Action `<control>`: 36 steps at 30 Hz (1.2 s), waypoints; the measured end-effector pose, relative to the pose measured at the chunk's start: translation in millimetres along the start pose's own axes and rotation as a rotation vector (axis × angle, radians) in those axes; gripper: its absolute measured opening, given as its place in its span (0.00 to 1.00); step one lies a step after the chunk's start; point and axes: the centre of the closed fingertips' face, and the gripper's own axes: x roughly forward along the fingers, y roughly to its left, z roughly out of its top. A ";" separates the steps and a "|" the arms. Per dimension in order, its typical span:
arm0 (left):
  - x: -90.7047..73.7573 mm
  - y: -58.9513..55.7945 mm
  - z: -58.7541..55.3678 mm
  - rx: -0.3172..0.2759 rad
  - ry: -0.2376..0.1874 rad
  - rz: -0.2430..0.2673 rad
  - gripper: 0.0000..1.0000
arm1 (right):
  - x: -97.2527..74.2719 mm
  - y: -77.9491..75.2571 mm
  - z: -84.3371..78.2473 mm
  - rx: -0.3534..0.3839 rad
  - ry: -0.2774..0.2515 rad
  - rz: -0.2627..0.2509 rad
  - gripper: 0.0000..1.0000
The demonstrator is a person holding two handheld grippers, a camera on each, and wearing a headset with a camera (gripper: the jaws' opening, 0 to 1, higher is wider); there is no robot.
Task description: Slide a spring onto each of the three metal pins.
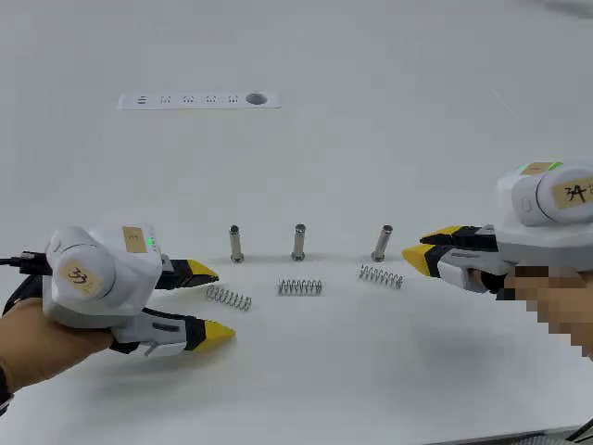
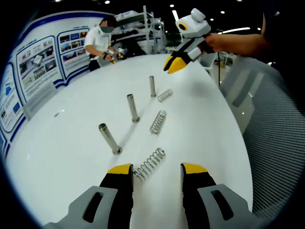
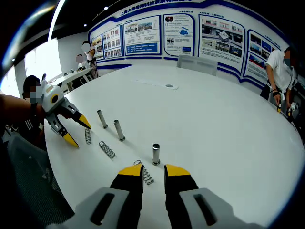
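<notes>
Three metal pins stand upright in a row on the white table: left pin (image 1: 236, 244), middle pin (image 1: 298, 241), right pin (image 1: 382, 243). A spring lies flat in front of each: left spring (image 1: 229, 298), middle spring (image 1: 300, 287), right spring (image 1: 381, 276). My left gripper (image 1: 211, 303) is open, its tips on either side of the near end of the left spring (image 2: 150, 164), close to the left pin (image 2: 109, 139). My right gripper (image 1: 419, 248) is open with a narrow gap, just right of the right spring (image 3: 145, 174) and the right pin (image 3: 156, 154). Neither holds anything.
A white power strip (image 1: 199, 100) lies at the far side of the table. The table's near edge (image 1: 519, 434) runs close below the grippers. People stand at other tables (image 2: 100, 43) in the background. Poster boards (image 3: 190, 28) line the wall.
</notes>
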 end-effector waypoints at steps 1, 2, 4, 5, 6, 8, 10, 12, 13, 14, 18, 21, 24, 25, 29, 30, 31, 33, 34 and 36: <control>0.8 0.4 0.0 -0.001 0.002 -0.004 0.39 | 0.0 0.0 0.0 0.000 0.000 0.000 0.18; 1.5 0.2 -0.5 -0.006 0.006 -0.009 0.38 | -0.1 0.1 0.2 -0.001 -0.001 0.000 0.18; 2.7 -0.3 -2.3 -0.010 0.014 -0.017 0.35 | -0.1 -0.2 0.9 -0.002 -0.003 0.001 0.18; 2.9 -0.7 -2.9 -0.013 0.017 -0.018 0.34 | -0.2 -0.4 1.3 -0.003 -0.005 0.001 0.18; 3.1 -1.4 -3.9 -0.016 0.021 -0.021 0.34 | -0.2 -0.6 2.0 -0.003 -0.007 0.001 0.18; 3.1 -3.4 -5.1 -0.019 0.025 -0.023 0.32 | -0.4 -0.2 3.3 -0.006 -0.011 0.002 0.18; 2.8 -5.1 -5.8 -0.019 0.027 -0.025 0.29 | -0.2 0.7 4.0 -0.008 -0.012 0.005 0.18; 2.5 -6.0 -5.7 -0.019 0.025 -0.022 0.26 | 0.4 2.1 4.3 -0.012 -0.012 0.008 0.18; 2.3 -6.1 -5.6 -0.019 0.025 -0.019 0.25 | 0.8 2.7 4.2 -0.013 -0.012 0.011 0.18; 2.3 -6.4 -5.5 -0.019 0.025 -0.018 0.24 | 1.0 3.3 4.2 -0.014 -0.012 0.013 0.18; 2.1 -7.5 -6.2 -0.009 0.030 -0.019 0.16 | 1.1 5.8 4.8 -0.021 -0.012 0.019 0.18; 2.1 -9.0 -7.0 -0.007 0.032 -0.025 0.12 | 0.5 6.3 5.6 -0.025 -0.014 0.020 0.18; 1.9 -8.9 -8.1 -0.002 0.032 -0.023 0.12 | -0.7 7.2 7.3 -0.029 -0.019 0.022 0.18; 1.7 -8.8 -8.3 -0.001 0.032 -0.022 0.11 | -1.0 8.0 7.6 -0.031 -0.020 0.024 0.18; 1.0 -8.9 -9.1 -0.003 0.034 -0.016 0.11 | -2.3 13.1 9.1 -0.044 -0.024 0.039 0.18; 1.0 -9.7 -9.5 -0.002 0.034 -0.016 0.10 | -2.8 14.7 9.7 -0.049 -0.025 0.044 0.18; 0.6 -10.9 -9.7 -0.002 0.032 -0.016 0.10 | -3.4 16.7 10.2 -0.055 -0.026 0.050 0.18; -0.9 -15.4 -8.6 -0.002 0.026 -0.019 0.10 | -5.1 23.4 11.0 -0.072 -0.028 0.072 0.18; -1.4 -17.4 -7.7 -0.003 0.023 -0.021 0.10 | -5.7 25.2 11.1 -0.078 -0.028 0.077 0.18; -3.1 -21.6 -5.1 0.000 0.014 -0.022 0.10 | -6.5 34.1 11.7 -0.092 -0.030 0.117 0.18</control>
